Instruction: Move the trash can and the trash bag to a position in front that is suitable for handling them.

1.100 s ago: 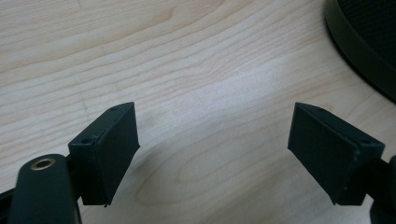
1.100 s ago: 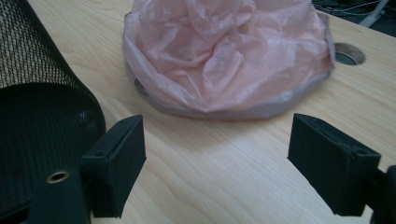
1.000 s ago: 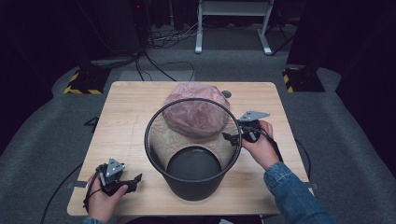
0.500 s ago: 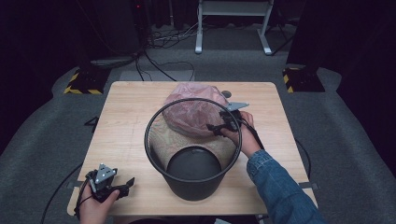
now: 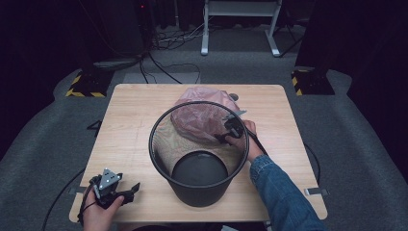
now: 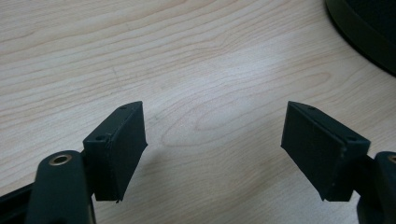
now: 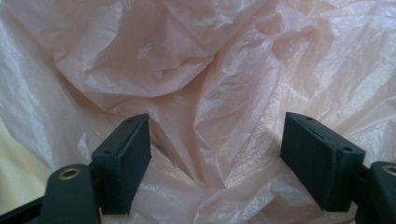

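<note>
A black wire-mesh waste bin (image 5: 198, 159) stands upright in the middle of the wooden table (image 5: 130, 115). Behind it lies a crumpled pink plastic bag (image 5: 204, 110). My right gripper (image 5: 222, 137) is at the bag's right side, behind the bin's rim, open. In the right gripper view its jaws are spread wide with pink bag folds (image 7: 215, 116) between and ahead of them. My left gripper (image 5: 130, 191) rests at the table's front left corner, open. The left gripper view has bare wood (image 6: 210, 84) between the jaws and the bin's base (image 6: 369, 32) at top right.
Dark floor and grey carpet surround the table. Cables (image 5: 159, 67) run across the floor behind it, with white stand legs (image 5: 204, 43) and yellow-black striped floor markers (image 5: 84, 91) farther back. A cable trails from each gripper.
My right gripper has moved left from the table's right side up against the pink bag. My left gripper has drifted a little toward the front edge.
</note>
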